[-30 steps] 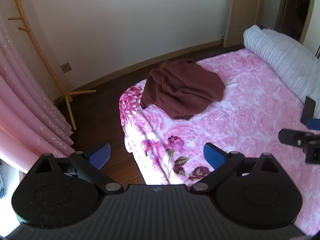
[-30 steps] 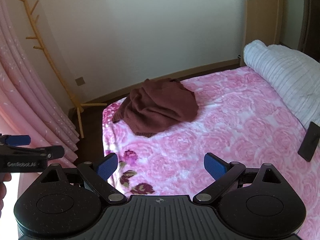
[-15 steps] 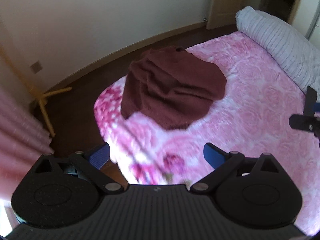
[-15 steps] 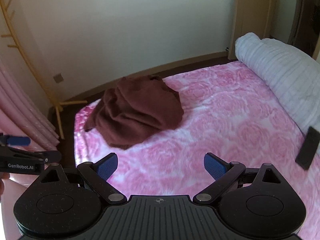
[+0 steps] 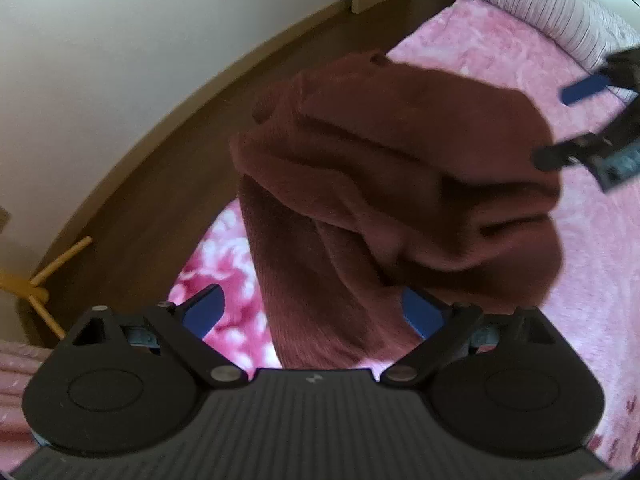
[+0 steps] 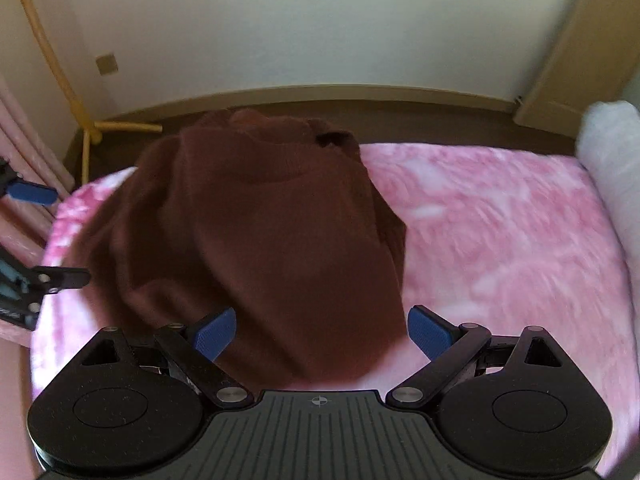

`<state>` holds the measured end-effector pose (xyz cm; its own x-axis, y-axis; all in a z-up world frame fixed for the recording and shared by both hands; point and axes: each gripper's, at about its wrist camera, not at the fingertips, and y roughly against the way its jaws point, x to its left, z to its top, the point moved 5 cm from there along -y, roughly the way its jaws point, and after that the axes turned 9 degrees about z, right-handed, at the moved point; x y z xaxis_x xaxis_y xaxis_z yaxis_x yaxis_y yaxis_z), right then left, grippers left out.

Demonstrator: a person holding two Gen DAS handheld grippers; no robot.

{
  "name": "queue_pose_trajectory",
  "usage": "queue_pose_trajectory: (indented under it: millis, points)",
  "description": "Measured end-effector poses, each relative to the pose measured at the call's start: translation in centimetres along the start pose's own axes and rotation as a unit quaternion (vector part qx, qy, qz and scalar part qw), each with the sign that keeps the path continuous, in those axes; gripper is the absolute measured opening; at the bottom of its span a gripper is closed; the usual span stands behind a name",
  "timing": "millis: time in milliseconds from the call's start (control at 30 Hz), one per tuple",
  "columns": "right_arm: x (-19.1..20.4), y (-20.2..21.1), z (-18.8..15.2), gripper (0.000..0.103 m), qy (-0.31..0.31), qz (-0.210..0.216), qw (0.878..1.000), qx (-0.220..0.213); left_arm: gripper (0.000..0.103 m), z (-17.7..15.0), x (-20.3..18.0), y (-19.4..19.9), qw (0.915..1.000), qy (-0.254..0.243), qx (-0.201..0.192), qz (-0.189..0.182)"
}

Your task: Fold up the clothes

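A crumpled maroon sweater [image 5: 400,168] lies on the pink floral blanket [image 5: 592,280] at the corner of the bed. My left gripper [image 5: 314,312] hangs close over its near-left edge. Its jaws are closing, a fold of the sweater lies between them, and the blue pads do not press on it. In the right wrist view the sweater [image 6: 260,232] fills the middle. My right gripper [image 6: 322,336] stands open over its near edge, with fabric between the fingers. Each gripper shows in the other's view: the right gripper [image 5: 572,120] and the left gripper [image 6: 44,236].
A striped white pillow [image 5: 540,4] lies at the head of the bed. Brown wooden floor [image 5: 180,184] runs past the bed corner to the wall. A wooden coat stand [image 6: 86,128] and pink curtains [image 6: 24,152] stand at the left, a door [image 6: 580,52] at the right.
Both grippers have come down and forward over the bed towards the sweater, which now looms large and lies between the fingers of each. The sweater itself has not moved.
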<state>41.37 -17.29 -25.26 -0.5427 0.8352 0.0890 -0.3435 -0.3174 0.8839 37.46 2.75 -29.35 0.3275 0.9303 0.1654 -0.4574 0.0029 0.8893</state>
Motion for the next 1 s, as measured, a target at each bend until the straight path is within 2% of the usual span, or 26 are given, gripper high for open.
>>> queue_pose_trajectory:
  millis: [67, 100, 133, 167, 200, 233, 267, 300, 433, 567, 667, 733, 833, 1000]
  points:
    - [-1.1, -2.3, 0.8, 0.095, 0.005, 0.005, 1.000, 0.006, 0.074, -0.1, 0.0, -1.1, 0.9995, 0.002, 0.011, -0.029]
    - [-1.6, -3.4, 1.2, 0.095, 0.006, 0.008, 1.000, 0.009, 0.069, -0.3, -0.3, -1.3, 0.9992, -0.002, 0.012, -0.037]
    - [-2.0, -4.1, 1.3, 0.093, 0.004, 0.013, 1.000, 0.012, 0.060, -0.4, -0.5, -1.5, 0.9989, -0.008, 0.013, -0.044]
    - [-2.3, -4.6, 1.3, 0.083, -0.001, 0.020, 1.000, 0.016, 0.053, -0.5, -0.9, -1.3, 0.9988, -0.018, 0.009, -0.045]
    - [-2.3, -4.7, 1.3, 0.056, -0.006, 0.029, 0.999, 0.018, 0.047, -0.6, -1.3, -1.1, 0.9986, -0.028, 0.004, -0.044]
    - [-2.3, -4.7, 1.3, 0.034, -0.011, 0.037, 0.999, 0.021, 0.033, -0.7, -1.6, -0.9, 0.9983, -0.039, -0.001, -0.042]
    - [-2.3, -4.6, 1.3, 0.024, -0.015, 0.042, 0.999, 0.022, 0.023, -0.7, -1.8, -0.5, 0.9980, -0.043, -0.004, -0.046]
    - [-2.1, -4.0, 1.2, 0.012, -0.012, 0.036, 0.999, 0.019, 0.021, -0.6, -1.9, 0.2, 0.9977, -0.045, -0.010, -0.050]
    - [-2.3, 0.9, 0.3, 0.008, -0.041, 0.030, 0.999, -0.019, 0.017, 0.2, -2.8, 4.5, 0.9930, -0.071, -0.059, -0.074]
    - [-4.7, 8.5, -3.6, 0.007, -0.101, -0.011, 0.993, -0.065, 0.017, -0.4, -6.0, 9.9, 0.9805, -0.126, -0.090, -0.121]
    - [-6.3, 15.1, -9.7, 0.007, -0.148, -0.052, 0.984, -0.081, 0.016, -2.2, -10.5, 14.3, 0.9651, -0.176, -0.110, -0.160]
    - [-6.6, 19.1, -14.9, 0.007, -0.172, -0.077, 0.979, -0.082, 0.016, -4.2, -14.4, 17.5, 0.9518, -0.210, -0.120, -0.189]
    - [-6.7, 25.1, -24.8, 0.007, -0.222, -0.113, 0.965, -0.079, 0.016, -8.8, -20.9, 22.0, 0.9297, -0.264, -0.125, -0.224]
    - [-5.1, 34.4, -43.6, 0.007, -0.339, -0.154, 0.924, -0.088, 0.016, -17.7, -32.3, 28.0, 0.8932, -0.340, -0.111, -0.272]
